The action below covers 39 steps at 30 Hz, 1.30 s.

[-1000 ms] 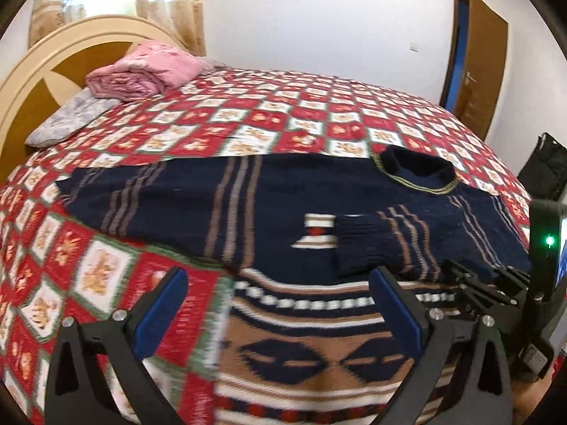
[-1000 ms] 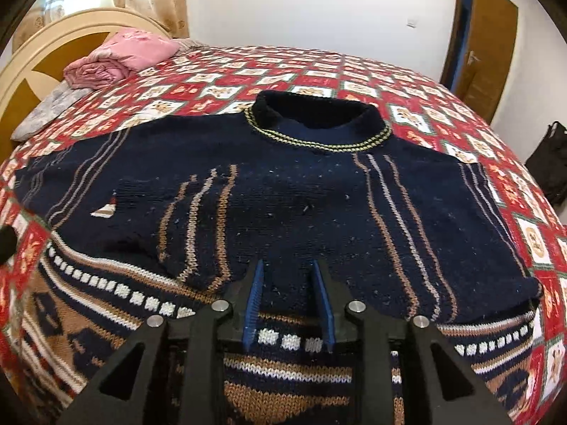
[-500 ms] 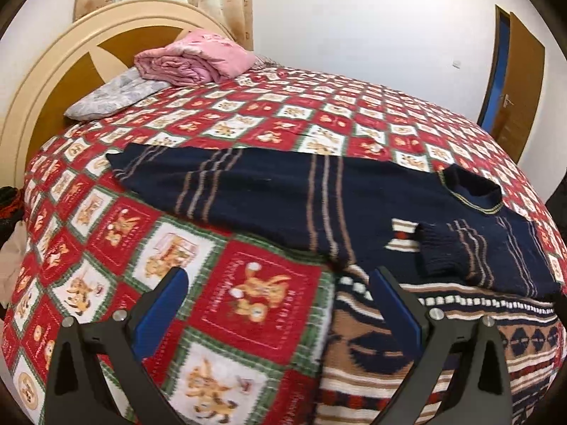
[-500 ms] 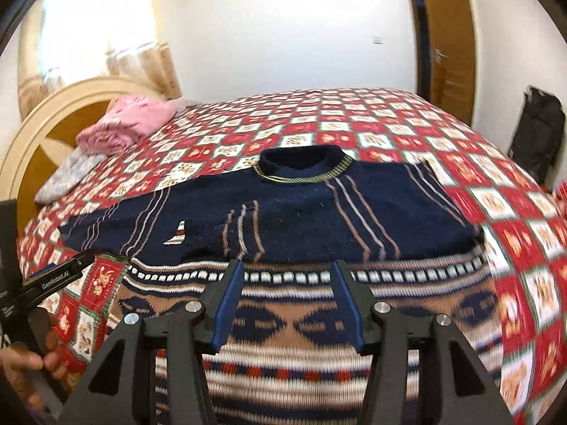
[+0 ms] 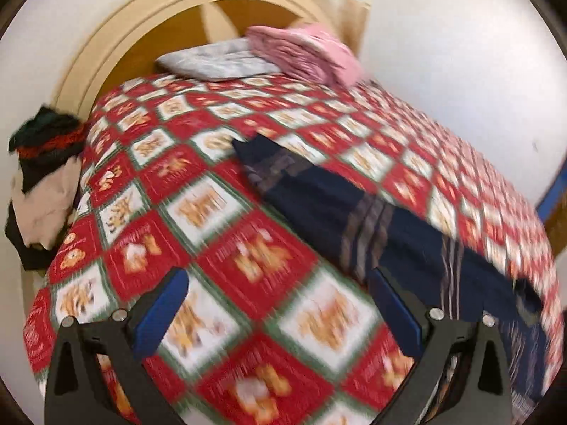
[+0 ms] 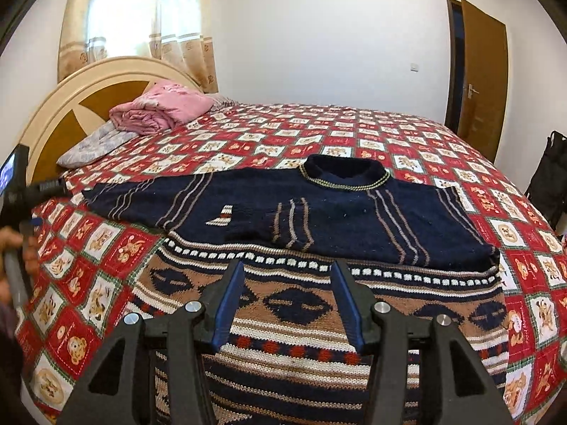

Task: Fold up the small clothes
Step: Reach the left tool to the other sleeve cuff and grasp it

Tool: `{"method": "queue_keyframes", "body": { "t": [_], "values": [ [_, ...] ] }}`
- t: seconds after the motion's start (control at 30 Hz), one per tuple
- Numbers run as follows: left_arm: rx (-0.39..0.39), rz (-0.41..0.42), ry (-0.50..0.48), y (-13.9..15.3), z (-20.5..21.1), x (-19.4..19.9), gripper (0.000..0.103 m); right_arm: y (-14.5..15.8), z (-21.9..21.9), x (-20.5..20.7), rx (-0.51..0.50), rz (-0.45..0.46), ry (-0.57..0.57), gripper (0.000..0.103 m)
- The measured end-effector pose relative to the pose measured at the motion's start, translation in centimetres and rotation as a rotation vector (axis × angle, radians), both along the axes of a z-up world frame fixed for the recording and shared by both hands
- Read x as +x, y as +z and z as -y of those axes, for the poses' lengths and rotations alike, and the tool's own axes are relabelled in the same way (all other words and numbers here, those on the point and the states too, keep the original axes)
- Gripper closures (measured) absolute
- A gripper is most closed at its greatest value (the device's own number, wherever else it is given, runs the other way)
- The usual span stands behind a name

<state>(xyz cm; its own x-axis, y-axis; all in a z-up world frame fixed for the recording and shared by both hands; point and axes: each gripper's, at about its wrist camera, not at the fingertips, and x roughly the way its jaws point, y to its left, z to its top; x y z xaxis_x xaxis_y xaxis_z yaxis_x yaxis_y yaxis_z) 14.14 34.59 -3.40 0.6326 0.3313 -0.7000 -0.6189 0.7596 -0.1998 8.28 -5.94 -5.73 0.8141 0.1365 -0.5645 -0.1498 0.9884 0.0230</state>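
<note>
Sweater (image 6: 319, 219) lies flat beyond right gripper (image 6: 288, 304); nothing between its jaws.

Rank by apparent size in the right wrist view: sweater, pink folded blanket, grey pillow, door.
1. sweater, by far the largest, though also nearest the camera.
2. door.
3. pink folded blanket and grey pillow look about alike; the blanket covers part of the pillow, so I won't rank them.
</note>
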Motion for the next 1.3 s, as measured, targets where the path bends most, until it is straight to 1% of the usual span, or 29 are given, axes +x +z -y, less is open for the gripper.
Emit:
{"method": "queue_keyframes", "body": {
  "t": [0.07, 0.1, 0.13, 0.17, 0.27, 0.3, 0.37, 0.43, 0.47, 0.5, 0.57, 0.6, 0.63, 0.67, 0.7, 0.73, 0.77, 0.83, 0.93, 0.97, 1.03, 1.07, 1.13, 1.2, 1.23, 1.27, 1.3],
  "values": [
    [-0.031, 0.031, 0.047, -0.1, -2.4, 1.0, 0.000, -0.2, 0.0, 0.2, 0.003, -0.018, -0.004, 0.051],
    [-0.032, 0.050, 0.064, -0.3, -3.7, 2.0, 0.000, -0.3, 0.0, 0.3, 0.003, -0.026, -0.006, 0.051],
    [-0.039, 0.053, 0.064, -0.5, -4.6, 2.9, 0.000, -0.3, 0.0, 0.4, 0.001, -0.032, -0.009, 0.051],
    [-0.056, 0.048, 0.057, -0.8, -5.6, 4.0, 0.000, -0.4, -0.1, 0.4, -0.004, -0.033, -0.012, 0.051],
    [-0.101, 0.005, 0.089, -2.7, -8.0, 7.5, 0.004, -0.3, -0.4, 0.5, -0.031, -0.029, -0.018, 0.051],
    [-0.119, -0.005, 0.094, -3.3, -8.6, 8.3, 0.006, -0.3, -0.5, 0.5, -0.041, -0.029, -0.018, 0.051],
    [-0.173, -0.048, 0.136, -5.2, -9.6, 9.6, 0.012, -0.4, -0.8, 0.8, -0.059, -0.043, -0.016, 0.051],
    [-0.218, -0.071, 0.156, -6.6, -10.0, 10.3, 0.022, -0.6, -0.9, 1.1, -0.070, -0.054, -0.018, 0.051],
    [-0.205, -0.099, 0.164, -7.3, -9.9, 10.8, 0.022, -0.7, -0.9, 1.4, -0.075, -0.061, -0.019, 0.051],
    [-0.170, -0.107, 0.162, -7.2, -9.6, 11.0, 0.022, -0.9, -1.0, 1.5, -0.076, -0.067, -0.020, 0.051],
    [-0.094, -0.139, 0.119, -7.2, -8.5, 11.9, 0.029, -1.4, -1.1, 2.2, -0.074, -0.095, -0.019, 0.051],
    [-0.072, -0.143, 0.105, -7.2, -8.2, 12.0, 0.035, -1.7, -1.2, 2.4, -0.070, -0.110, -0.019, 0.051],
    [-0.063, -0.139, 0.094, -7.1, -8.0, 12.1, 0.045, -1.9, -1.2, 2.5, -0.066, -0.121, -0.018, 0.051],
    [-0.057, -0.128, 0.080, -7.1, -7.9, 12.0, 0.051, -2.2, -1.3, 2.7, -0.057, -0.139, -0.016, 0.051],
    [-0.057, -0.112, 0.068, -7.1, -7.8, 11.9, 0.067, -2.4, -1.3, 2.8, -0.052, -0.147, -0.015, 0.051],
    [-0.067, -0.092, 0.049, -7.1, -8.0, 11.9, 0.086, -2.5, -1.2, 2.8, -0.045, -0.156, -0.013, 0.051],
    [-0.089, -0.066, 0.027, -7.2, -8.1, 11.7, 0.091, -2.6, -1.2, 2.7, -0.041, -0.158, -0.013, 0.051],
    [-0.104, -0.063, 0.024, -7.2, -8.8, 12.0, 0.093, -2.4, -0.9, 2.4, -0.038, -0.151, -0.019, 0.051],
    [-0.101, -0.063, 0.012, -6.3, -8.4, 12.3, 0.096, -1.9, 0.3, 2.0, -0.012, -0.136, -0.045, 0.051],
    [-0.098, -0.043, 0.000, -5.8, -8.0, 12.1, 0.096, -1.7, 0.8, 1.9, 0.000, -0.132, -0.058, 0.051],
    [-0.067, -0.015, -0.014, -4.1, -6.9, 12.0, 0.096, -1.4, 2.2, 1.8, 0.031, -0.130, -0.094, 0.050],
    [-0.048, 0.009, -0.037, -3.2, -6.0, 11.8, 0.096, -1.2, 2.8, 1.8, 0.046, -0.129, -0.108, 0.050],
    [-0.005, 0.056, -0.105, -0.5, -3.2, 11.8, 0.096, -1.0, 4.3, 1.5, 0.075, -0.122, -0.146, 0.050],
    [0.050, 0.102, -0.201, 2.2, 1.0, 11.9, 0.096, -0.9, 5.7, 1.2, 0.099, -0.117, -0.185, 0.050],
    [0.072, 0.123, -0.252, 3.3, 3.2, 12.0, 0.096, -0.9, 6.6, 1.2, 0.119, -0.122, -0.207, 0.051],
    [0.095, 0.144, -0.318, 4.6, 6.5, 12.0, 0.096, -1.0, 7.5, 1.2, 0.143, -0.132, -0.229, 0.050],
    [0.100, 0.164, -0.370, 5.6, 8.9, 12.0, 0.096, -1.1, 8.0, 1.2, 0.157, -0.138, -0.242, 0.050]
  ]
}}
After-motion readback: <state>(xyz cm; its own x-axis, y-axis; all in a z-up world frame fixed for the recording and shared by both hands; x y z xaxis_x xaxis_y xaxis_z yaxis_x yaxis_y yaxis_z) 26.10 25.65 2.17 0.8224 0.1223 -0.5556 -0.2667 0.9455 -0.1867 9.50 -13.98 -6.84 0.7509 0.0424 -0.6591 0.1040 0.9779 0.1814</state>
